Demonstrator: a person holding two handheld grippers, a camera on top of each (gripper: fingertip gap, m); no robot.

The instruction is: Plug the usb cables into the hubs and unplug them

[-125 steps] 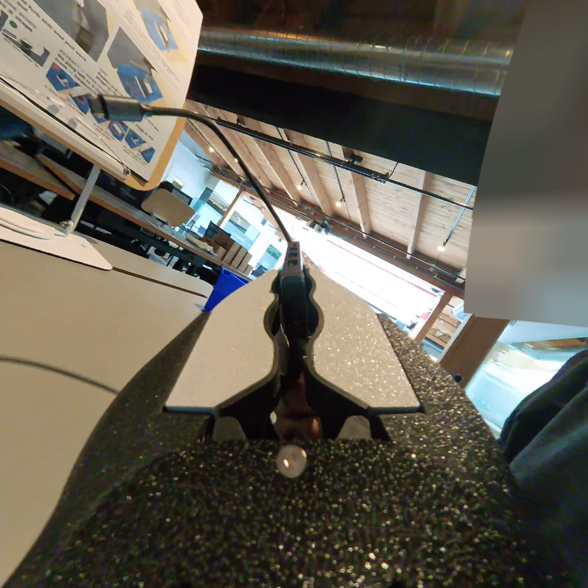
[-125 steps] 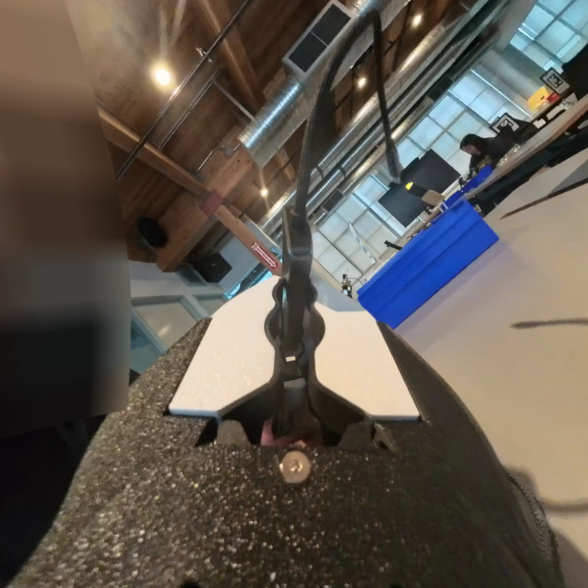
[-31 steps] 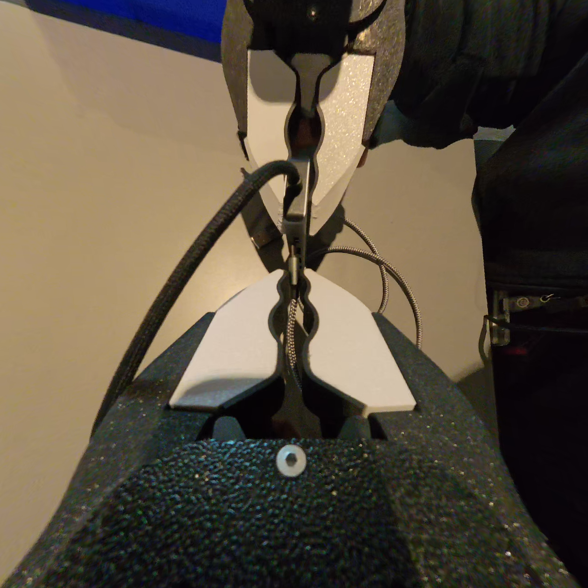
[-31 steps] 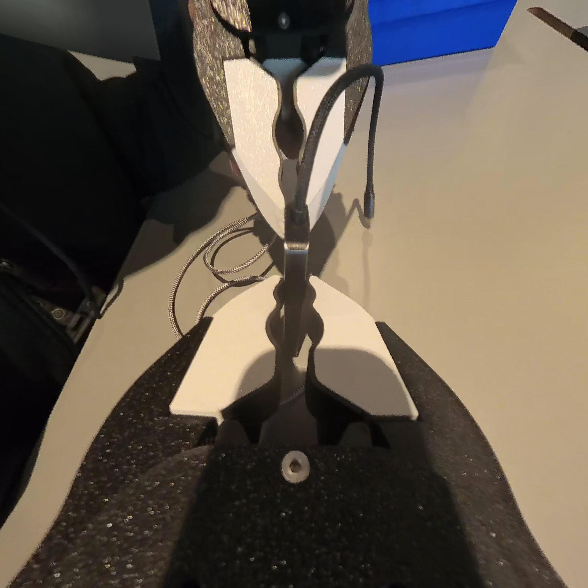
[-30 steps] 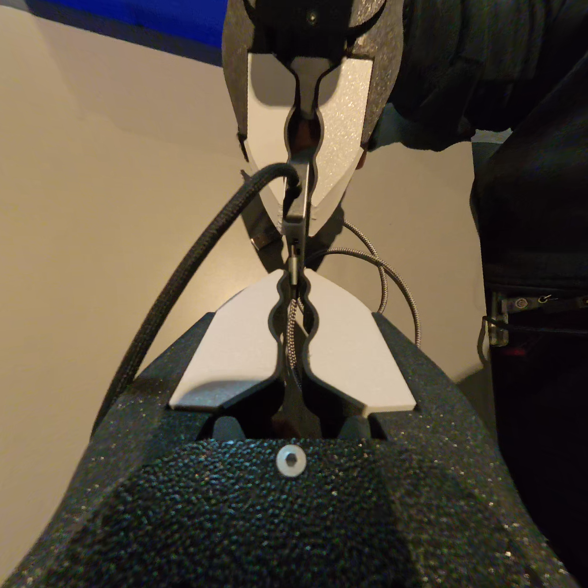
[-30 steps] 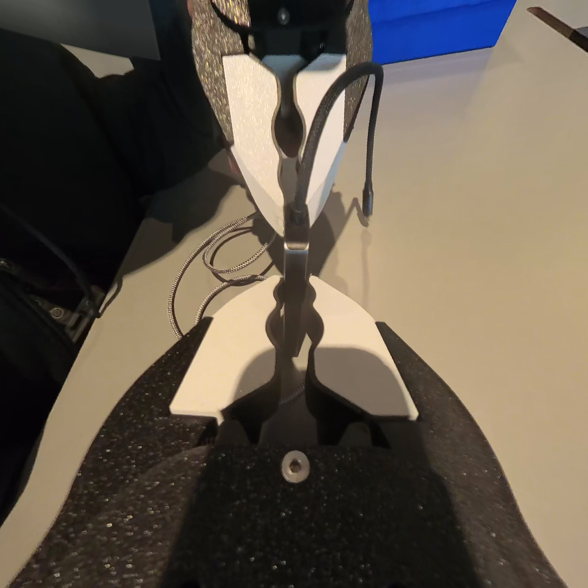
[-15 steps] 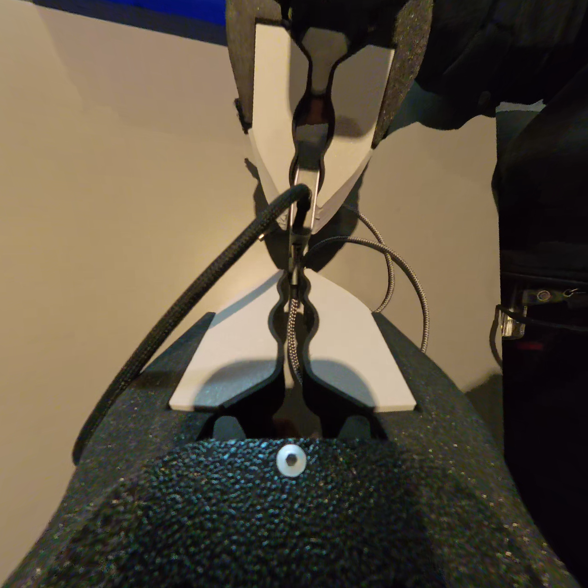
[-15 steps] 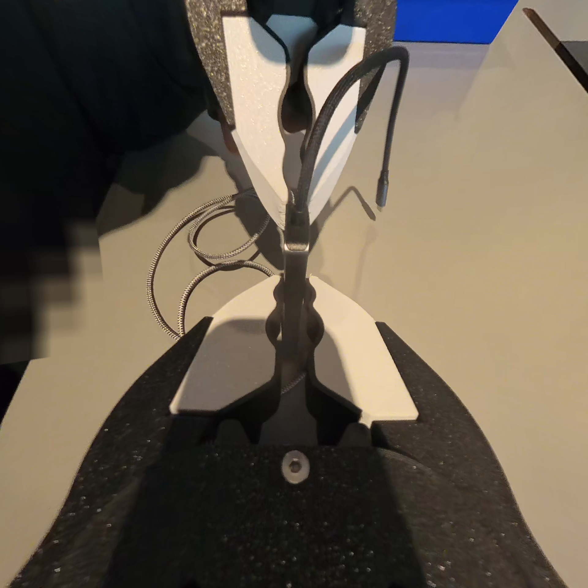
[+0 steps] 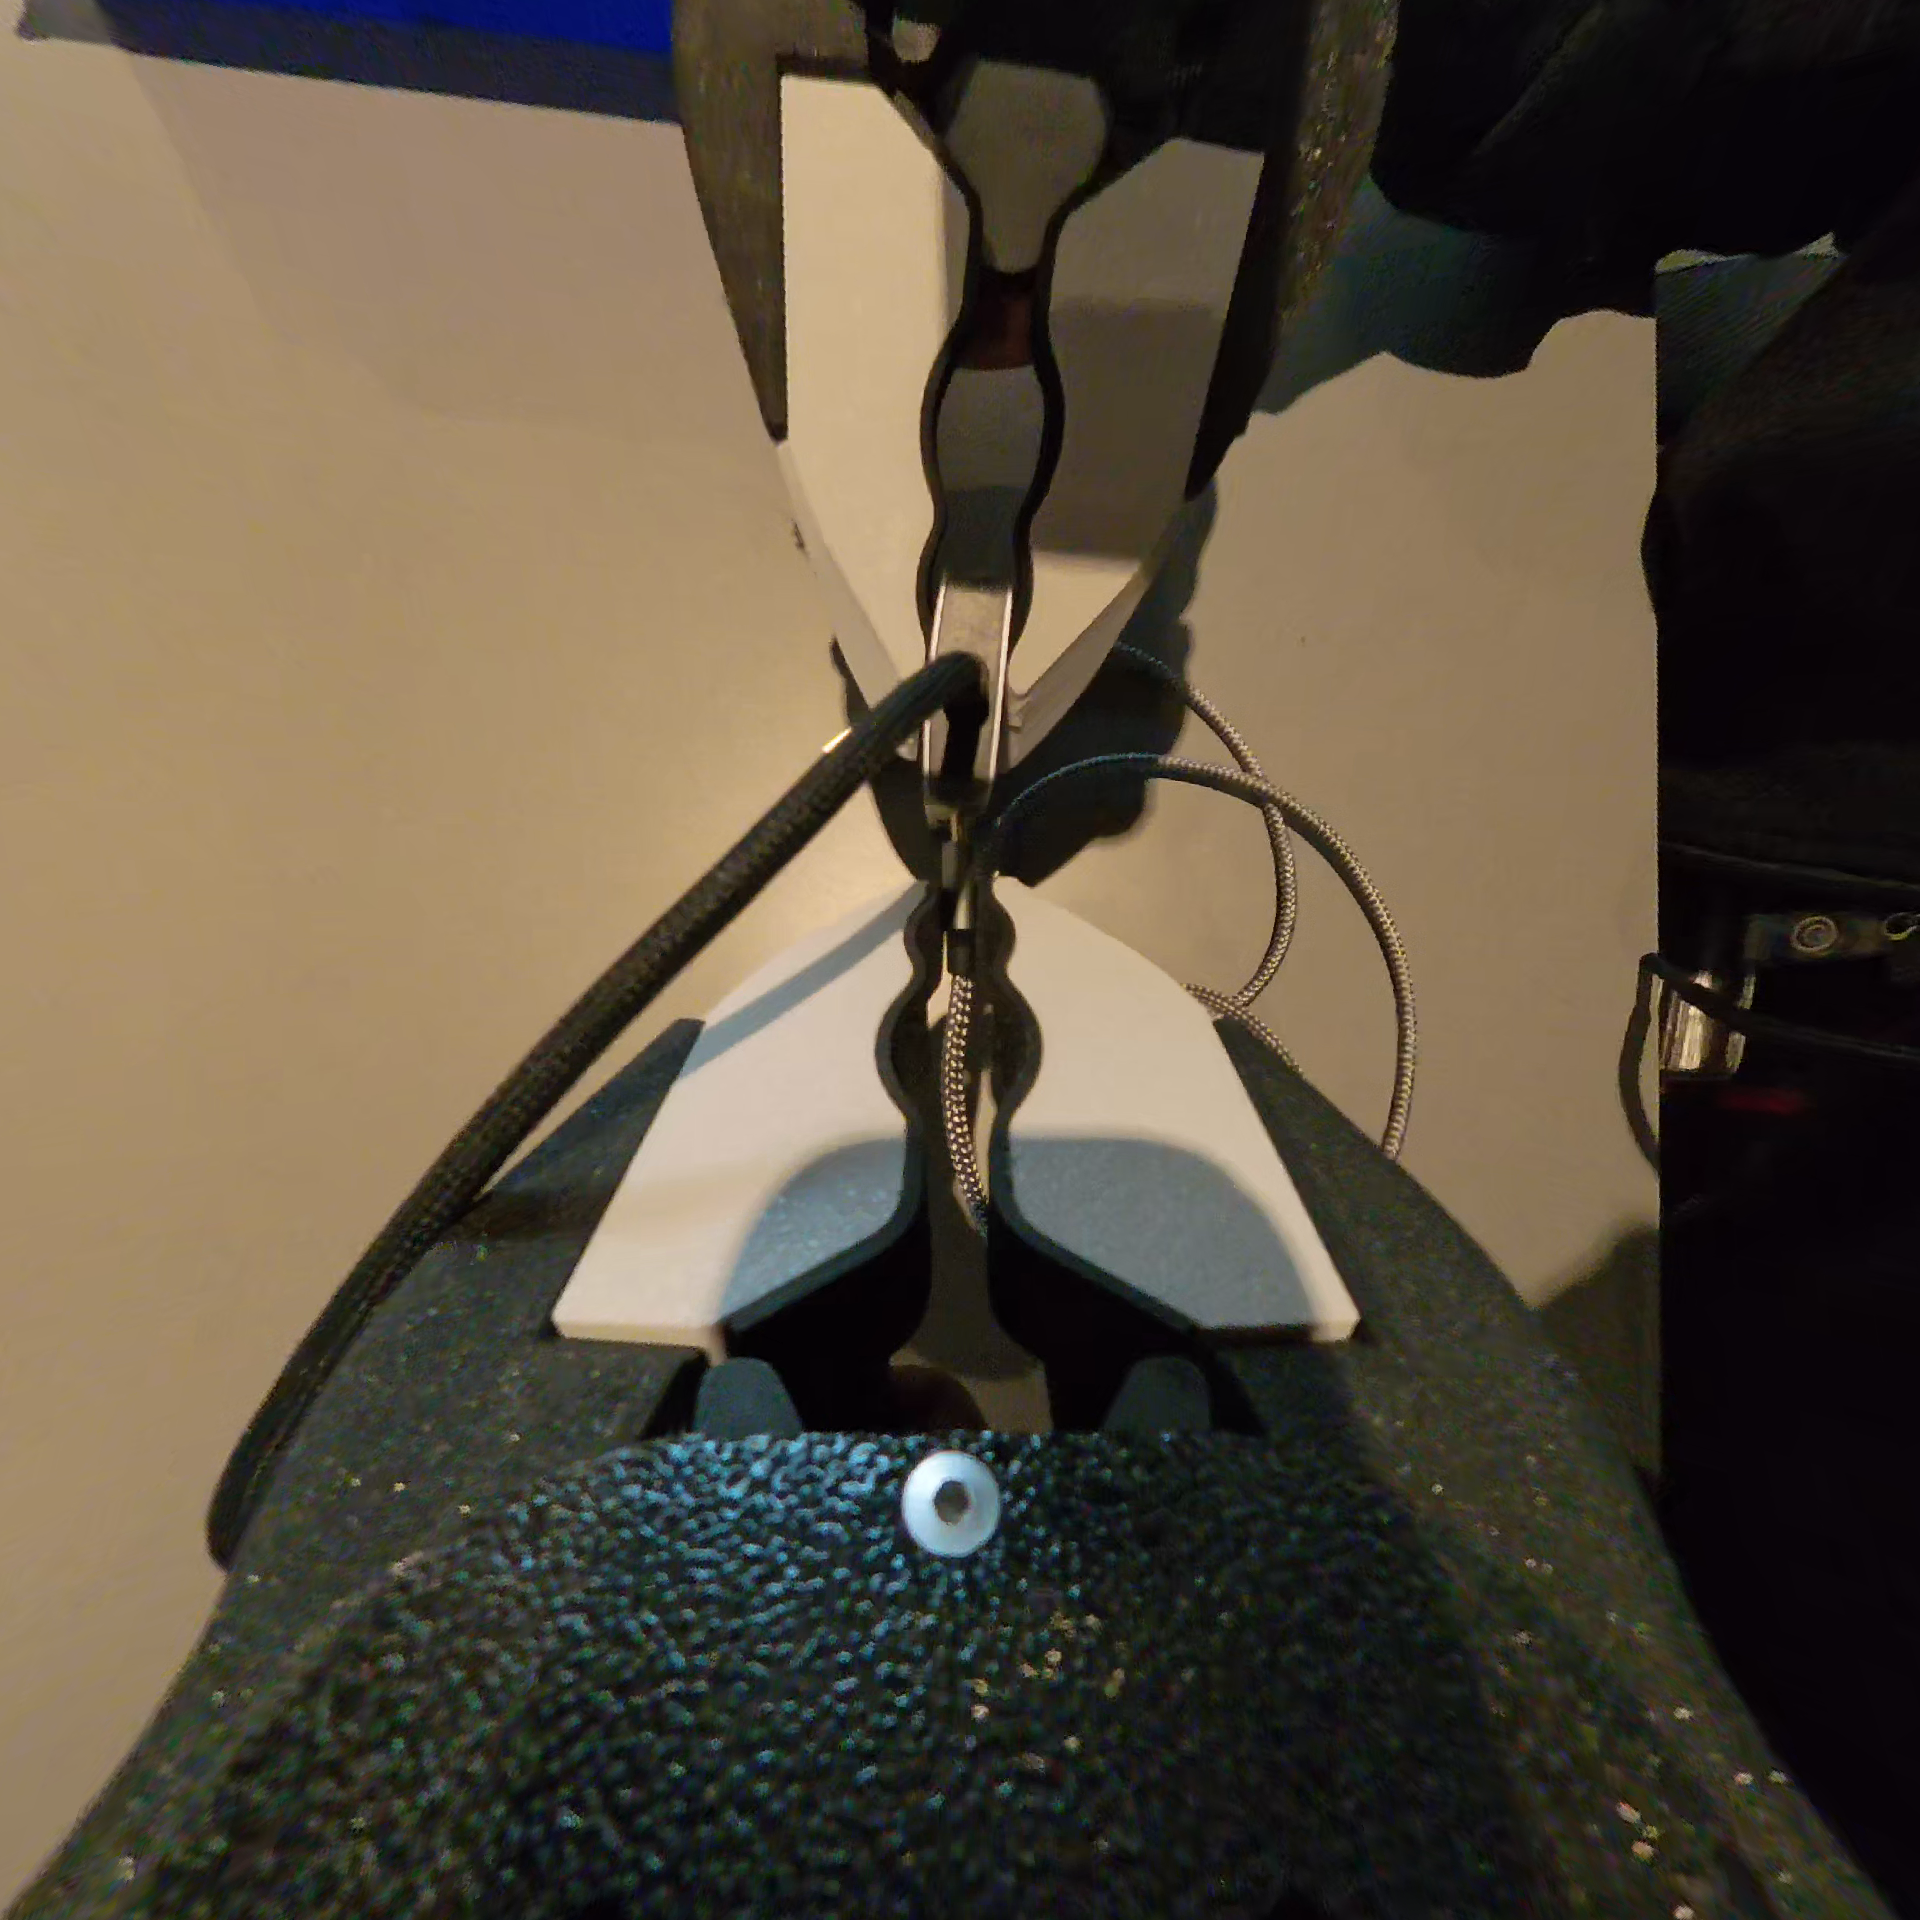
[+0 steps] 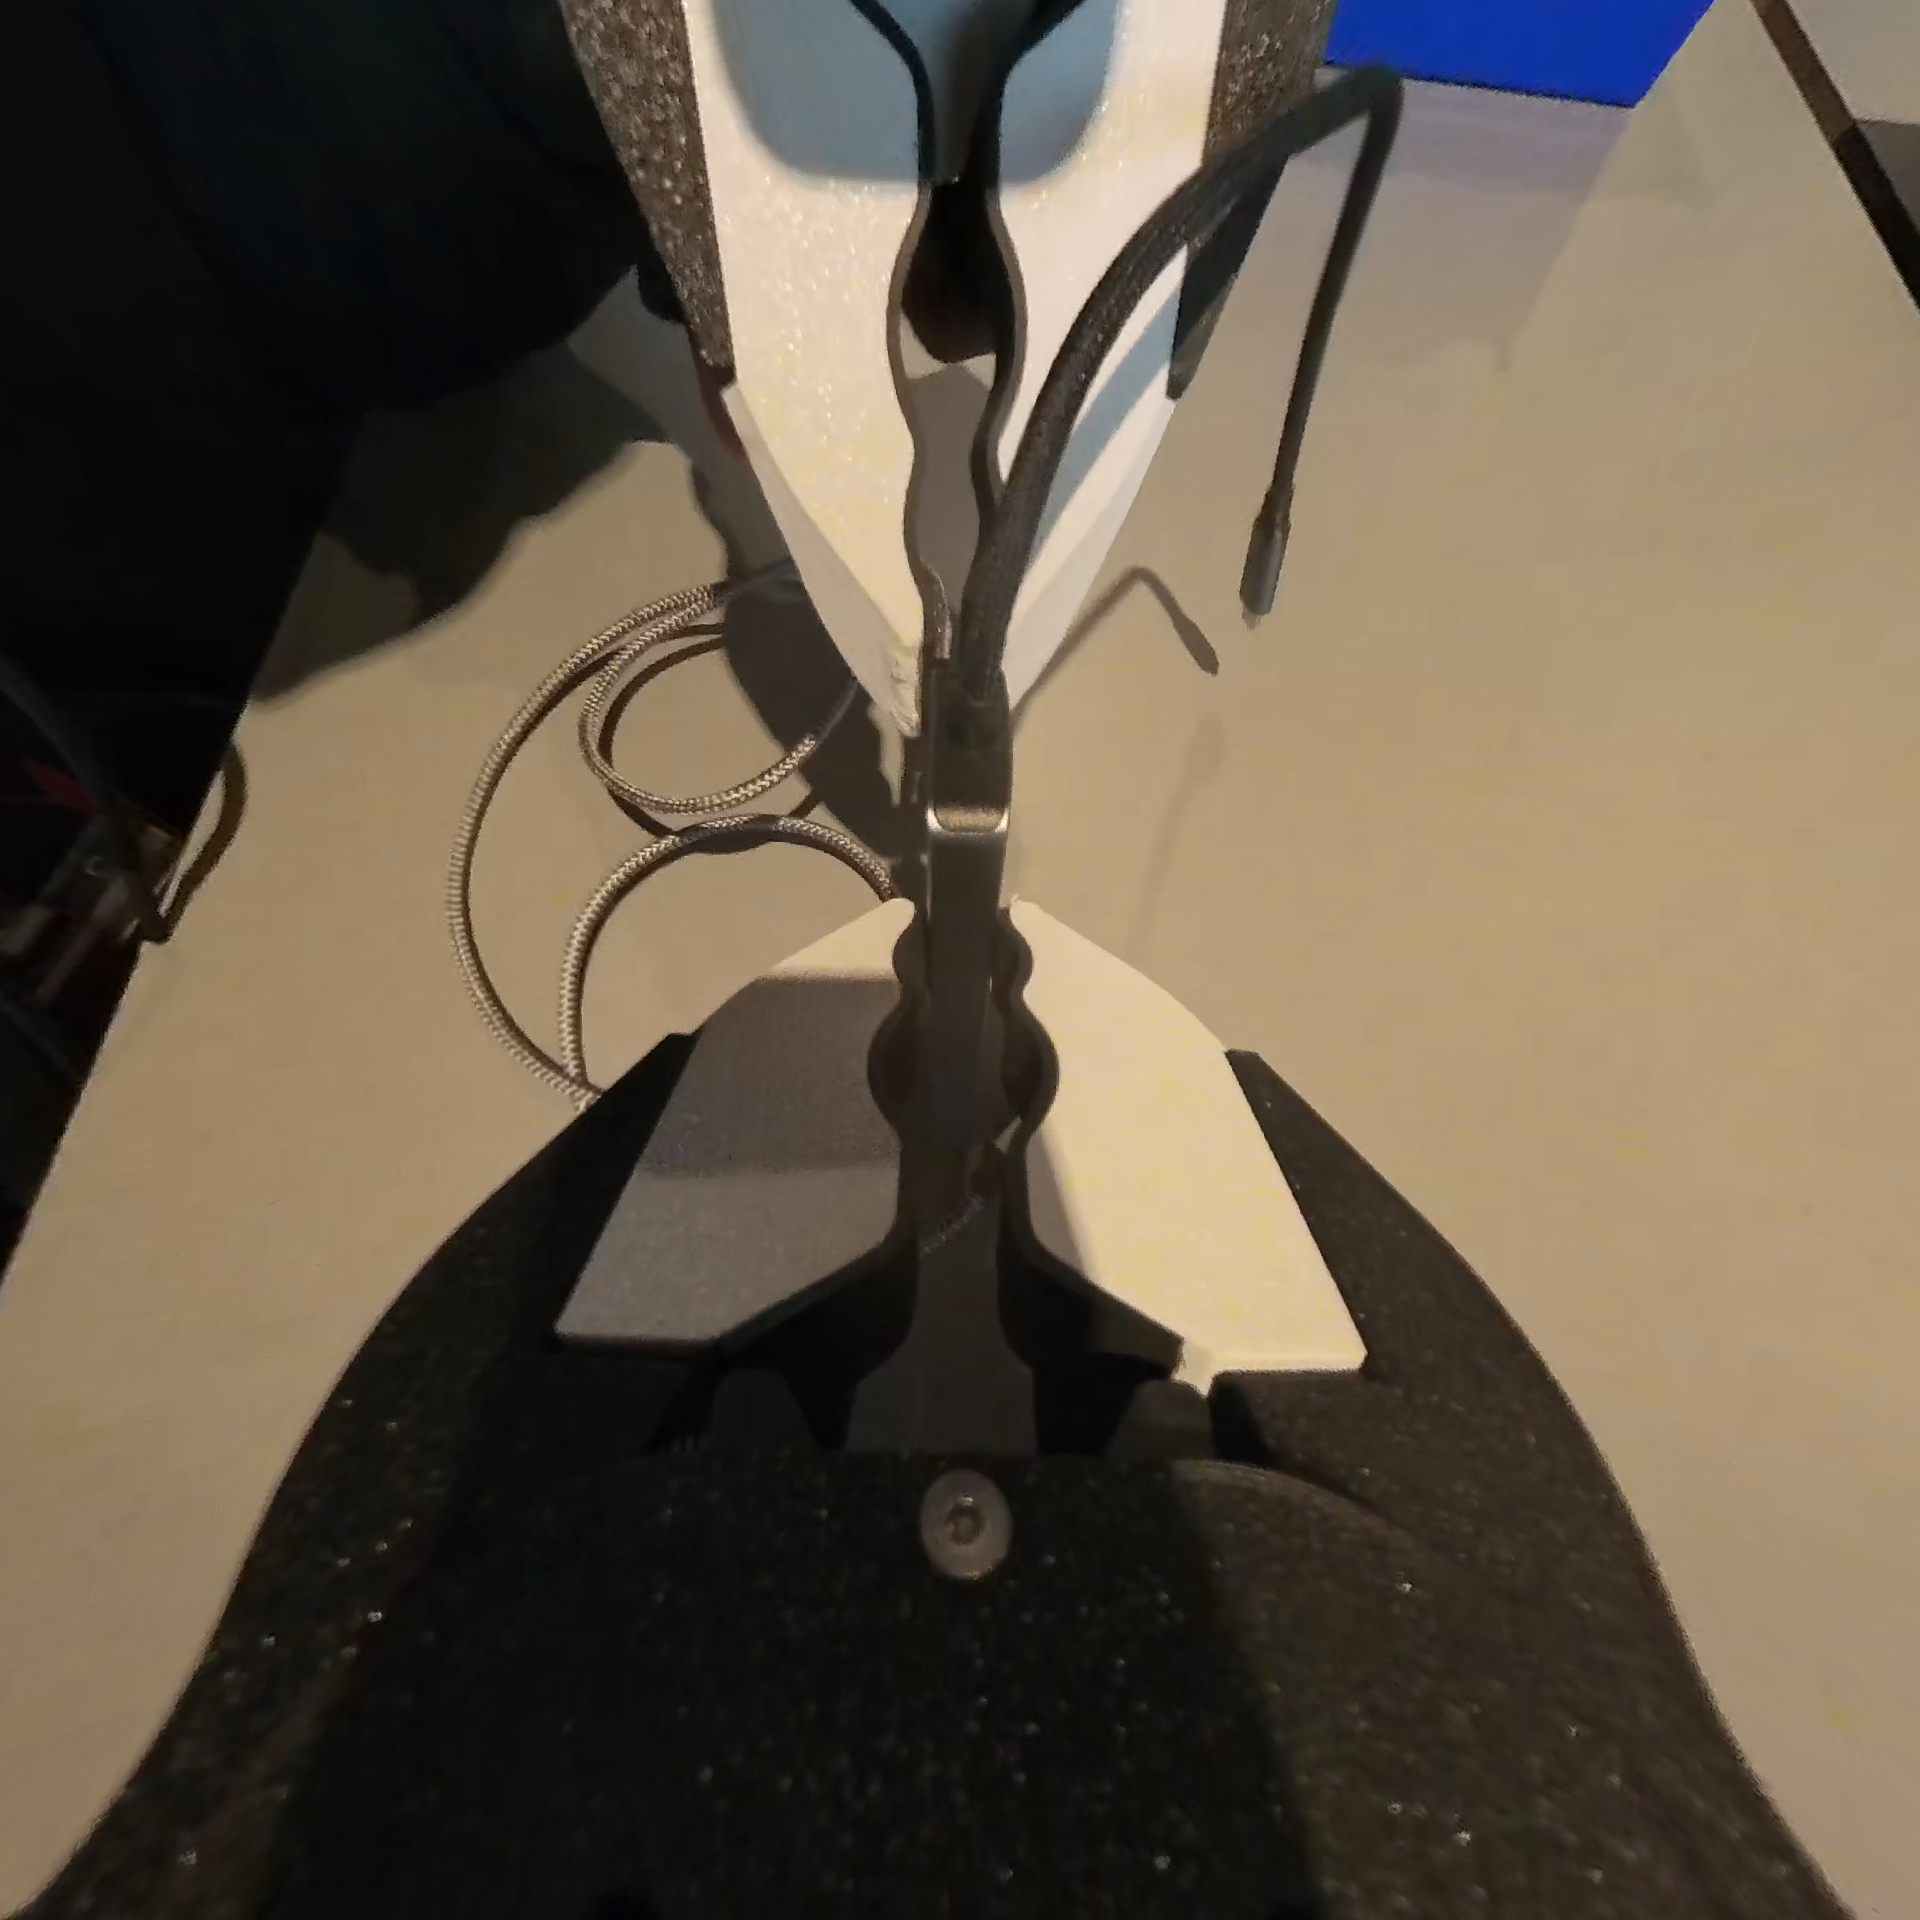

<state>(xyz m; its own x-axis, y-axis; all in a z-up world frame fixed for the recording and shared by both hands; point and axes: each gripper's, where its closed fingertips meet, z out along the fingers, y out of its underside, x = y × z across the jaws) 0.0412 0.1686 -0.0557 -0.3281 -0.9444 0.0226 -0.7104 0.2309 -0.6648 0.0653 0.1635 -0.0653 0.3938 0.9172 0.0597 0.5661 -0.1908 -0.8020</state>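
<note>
Facing nose to nose above the table, left gripper clamps the limp braided cable's rigid plug; right gripper clamps the slim, stiff hub.

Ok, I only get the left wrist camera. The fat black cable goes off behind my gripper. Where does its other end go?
Observer: Nowhere yet. In the right wrist view the black cable arches up and over, and its plug hangs free above the table, with only its shadow below it.
Operator: And the hub that my grey cable points at, is it big?
Observer: It is long. The hub shows edge-on as a thin dark slab that runs far back between the fingers of the right gripper, which is shut on it.
</note>
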